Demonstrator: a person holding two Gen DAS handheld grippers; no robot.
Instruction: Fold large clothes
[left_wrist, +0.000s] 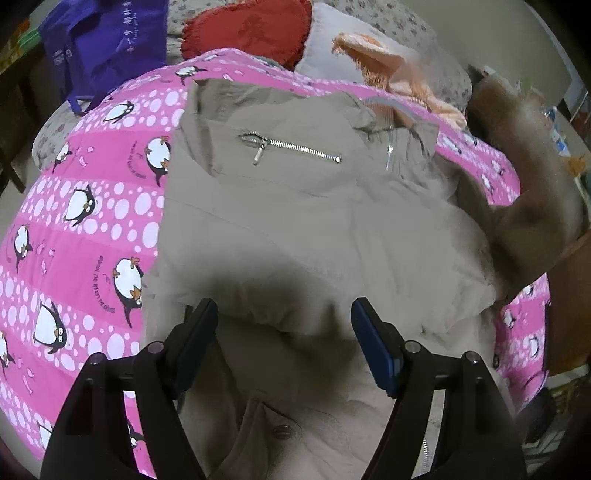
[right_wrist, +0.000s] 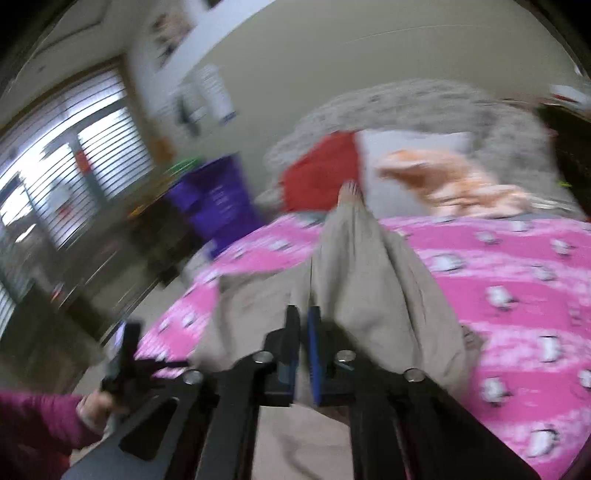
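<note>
A large beige jacket (left_wrist: 295, 229) with silver zippers lies on a pink penguin-print quilt (left_wrist: 92, 221). My left gripper (left_wrist: 284, 310) is open just above the jacket's folded lower part, holding nothing. In the blurred right wrist view, my right gripper (right_wrist: 303, 317) is shut on a fold of the beige jacket (right_wrist: 354, 266) and lifts it, so the cloth stretches away in a ridge over the pink quilt (right_wrist: 517, 266). The left gripper's handle and the person's hand (right_wrist: 96, 402) show at the lower left of that view.
A red cushion (left_wrist: 251, 29), a grey pillow, an orange fluffy garment (left_wrist: 391, 62) and a purple bag (left_wrist: 103, 40) lie at the bed's far end. A brown furry item (left_wrist: 524, 155) sits at the right. In the right wrist view a window (right_wrist: 66, 155) and wall stand at the left.
</note>
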